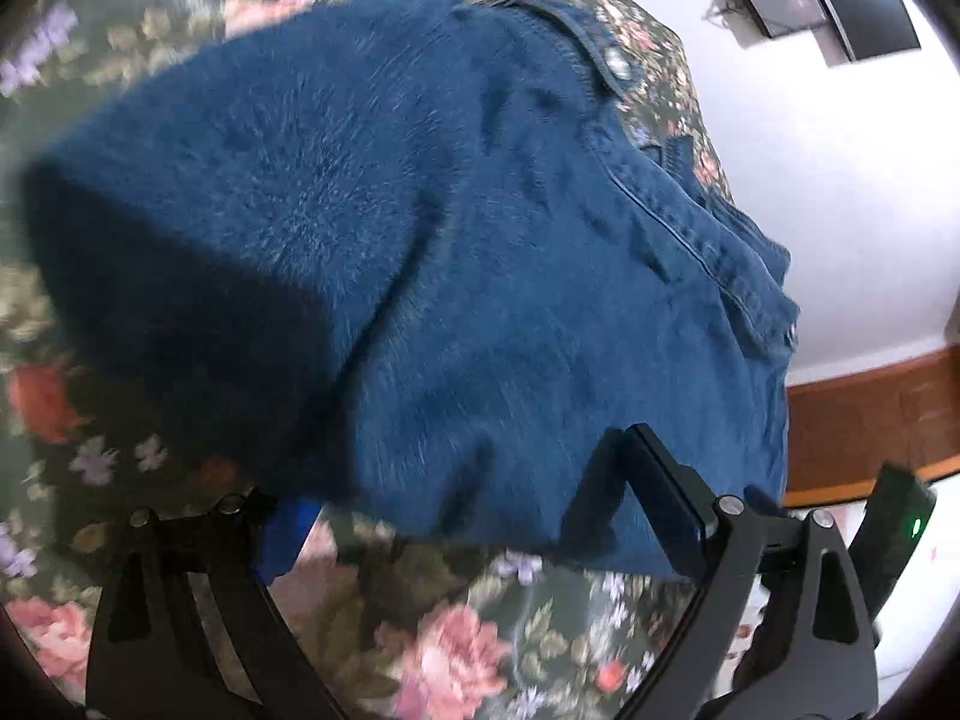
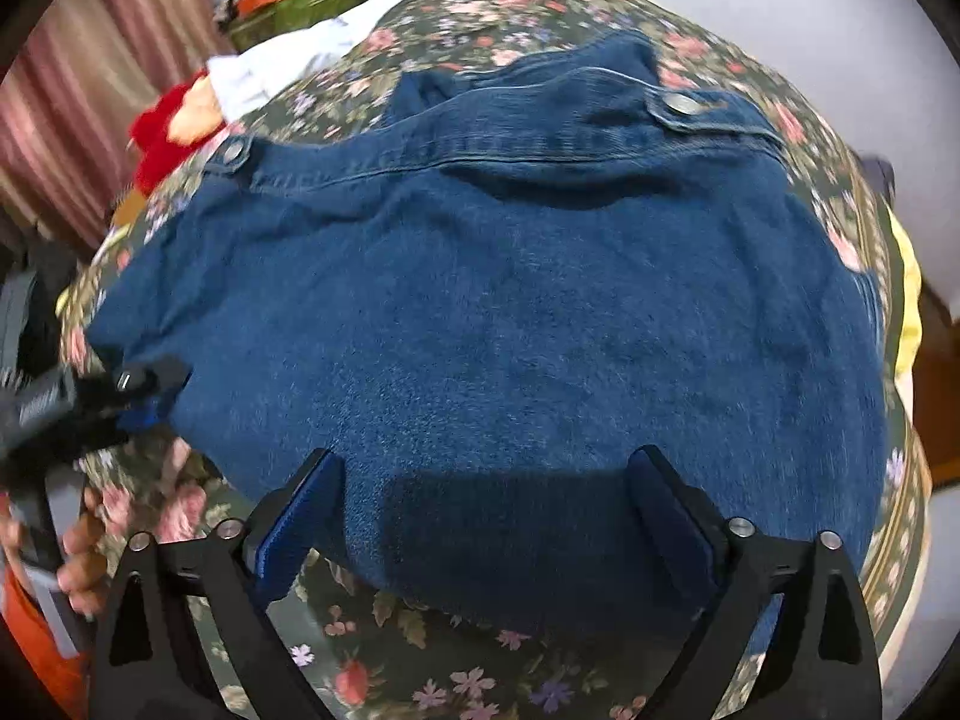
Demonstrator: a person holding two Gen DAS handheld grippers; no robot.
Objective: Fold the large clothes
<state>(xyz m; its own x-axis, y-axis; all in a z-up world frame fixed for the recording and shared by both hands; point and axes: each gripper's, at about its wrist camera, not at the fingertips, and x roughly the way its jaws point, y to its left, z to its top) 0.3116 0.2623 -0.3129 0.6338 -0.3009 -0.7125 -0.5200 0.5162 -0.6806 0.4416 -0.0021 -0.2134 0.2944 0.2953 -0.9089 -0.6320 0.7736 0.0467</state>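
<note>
Denim jacket [image 2: 510, 330] lies spread across the bed's floral bedspread [image 2: 456, 678], its hem under both tools. Right gripper [image 2: 480, 516] has its 2 fingers wide apart over the cloth, gripping nothing; left gripper [image 1: 474, 498] is likewise spread. White wall [image 1: 810, 180] and wooden skirting [image 1: 870, 414] lie beyond the bed's far edge.

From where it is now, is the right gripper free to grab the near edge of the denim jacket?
Probably yes. The right gripper is open, its fingers straddling the near edge of the denim jacket, with nothing lying on top or between.
</note>
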